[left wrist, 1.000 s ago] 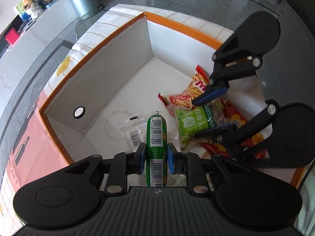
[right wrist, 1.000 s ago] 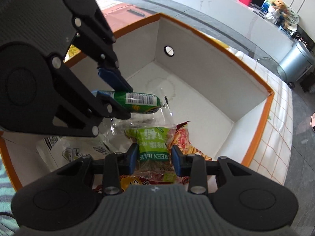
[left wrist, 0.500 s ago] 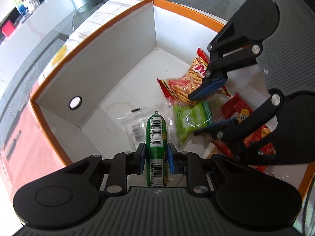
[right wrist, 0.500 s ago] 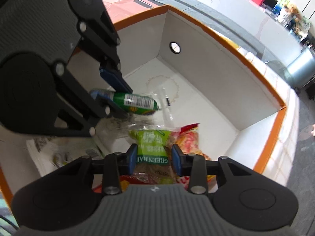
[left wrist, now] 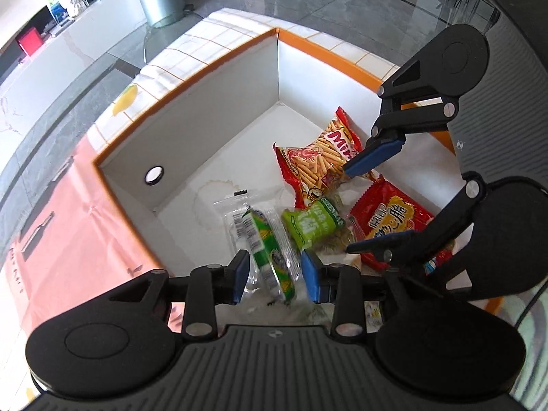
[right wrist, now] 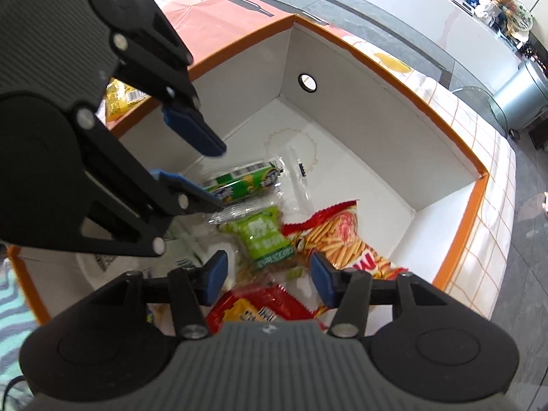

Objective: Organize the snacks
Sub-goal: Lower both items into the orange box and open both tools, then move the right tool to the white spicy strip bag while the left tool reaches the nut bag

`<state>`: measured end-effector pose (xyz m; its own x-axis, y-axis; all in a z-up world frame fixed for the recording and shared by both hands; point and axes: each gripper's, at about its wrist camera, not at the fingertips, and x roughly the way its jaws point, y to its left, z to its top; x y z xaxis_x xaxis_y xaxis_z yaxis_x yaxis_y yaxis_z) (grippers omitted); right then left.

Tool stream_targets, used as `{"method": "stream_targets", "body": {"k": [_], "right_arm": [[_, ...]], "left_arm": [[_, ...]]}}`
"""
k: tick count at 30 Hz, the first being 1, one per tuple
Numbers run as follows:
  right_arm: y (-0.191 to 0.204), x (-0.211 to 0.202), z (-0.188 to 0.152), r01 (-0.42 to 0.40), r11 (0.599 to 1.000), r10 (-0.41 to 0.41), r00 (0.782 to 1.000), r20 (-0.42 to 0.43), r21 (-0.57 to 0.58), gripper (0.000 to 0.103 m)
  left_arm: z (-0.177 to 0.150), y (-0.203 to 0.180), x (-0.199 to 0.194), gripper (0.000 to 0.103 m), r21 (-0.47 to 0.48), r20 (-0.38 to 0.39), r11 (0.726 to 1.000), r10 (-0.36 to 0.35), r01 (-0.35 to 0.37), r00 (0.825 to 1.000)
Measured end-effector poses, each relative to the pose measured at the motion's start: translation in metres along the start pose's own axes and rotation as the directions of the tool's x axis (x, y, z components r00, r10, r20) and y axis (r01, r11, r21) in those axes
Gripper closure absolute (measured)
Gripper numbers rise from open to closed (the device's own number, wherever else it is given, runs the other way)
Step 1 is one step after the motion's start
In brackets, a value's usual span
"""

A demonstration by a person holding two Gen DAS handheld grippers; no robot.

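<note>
Left wrist: both hand-held grippers (left wrist: 274, 275) (right wrist: 266, 280) spread above crinkly snack packets (left wrist: 313, 224).

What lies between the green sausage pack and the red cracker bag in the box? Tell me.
The light green pea snack bag lies between the green sausage pack and the red cracker bag, shown in the left wrist view.

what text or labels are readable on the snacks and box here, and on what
"Mi": red letters, cut off by a jaw, on the stick snack bag.
Large Chinese characters, the last reads "脆": on the red packet.
White lettering on the light green pack: too blurred to read.
Barcode with digits on the green sausage snack: too small to read.
Mirrored letters beside a bottle sign on the orange box flap: not legible.
</note>
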<state>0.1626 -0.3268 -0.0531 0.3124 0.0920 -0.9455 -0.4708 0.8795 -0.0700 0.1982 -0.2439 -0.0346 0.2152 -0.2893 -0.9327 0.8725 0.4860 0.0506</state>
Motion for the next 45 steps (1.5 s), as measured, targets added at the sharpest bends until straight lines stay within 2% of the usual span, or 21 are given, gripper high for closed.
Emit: {"method": "stream_targets", "body": {"k": [3, 8, 11, 18, 21, 27, 33, 37, 39, 42, 45], "right_arm": [[0.005, -0.014, 0.001, 0.014, 1.000, -0.014, 1.000, 0.006, 0.025, 0.041], [0.021, -0.044, -0.001, 0.030, 0.996, -0.032, 0.999, 0.028, 0.089, 0.038], [0.032, -0.052, 0.000, 0.055, 0.985, -0.057, 0.998, 0.009, 0.161, 0.036], [0.067, -0.068, -0.009, 0.040, 0.953, -0.068, 0.994, 0.085, 0.301, 0.036], [0.090, -0.073, -0.008, 0.040, 0.944, -0.087, 0.988, 0.129, 0.329, 0.036], [0.135, -0.083, -0.002, -0.027, 0.930, -0.064, 0.970, 0.234, 0.368, 0.036], [0.183, -0.066, -0.005, -0.029, 0.906, -0.103, 0.952, 0.287, 0.423, 0.034], [0.200, -0.045, -0.003, -0.040, 0.883, -0.109, 0.952, 0.286, 0.468, 0.034], [0.209, -0.036, 0.000, -0.046, 0.874, -0.105, 0.954, 0.280, 0.485, 0.033], [0.219, -0.023, 0.005, -0.065, 0.862, -0.092, 0.955, 0.282, 0.503, 0.024], [0.227, -0.007, 0.016, -0.065, 0.860, -0.082, 0.961, 0.263, 0.506, 0.024]], "left_arm": [[-0.007, 0.001, -0.017, 0.060, -0.033, 0.010, 0.999, 0.025, -0.025, 1.000], [-0.026, 0.003, -0.053, 0.057, -0.124, 0.050, 0.990, 0.067, -0.060, 0.997], [-0.043, 0.007, -0.074, 0.057, -0.178, 0.087, 0.981, 0.095, -0.078, 0.992], [-0.095, 0.012, -0.115, 0.054, -0.354, 0.151, 0.927, 0.187, -0.123, 0.971], [-0.116, 0.010, -0.125, 0.054, -0.396, 0.154, 0.905, 0.231, -0.154, 0.961], [-0.159, 0.014, -0.138, 0.054, -0.496, 0.134, 0.849, 0.282, -0.182, 0.950], [-0.210, 0.031, -0.138, 0.054, -0.590, 0.071, 0.773, 0.339, -0.234, 0.938], [-0.232, 0.048, -0.137, 0.054, -0.633, 0.052, 0.736, 0.352, -0.242, 0.935], [-0.238, 0.056, -0.135, 0.054, -0.647, 0.057, 0.726, 0.351, -0.233, 0.935], [-0.246, 0.067, -0.132, 0.054, -0.657, 0.068, 0.722, 0.345, -0.218, 0.936], [-0.252, 0.079, -0.125, 0.054, -0.669, 0.065, 0.714, 0.332, -0.206, 0.941]]}}
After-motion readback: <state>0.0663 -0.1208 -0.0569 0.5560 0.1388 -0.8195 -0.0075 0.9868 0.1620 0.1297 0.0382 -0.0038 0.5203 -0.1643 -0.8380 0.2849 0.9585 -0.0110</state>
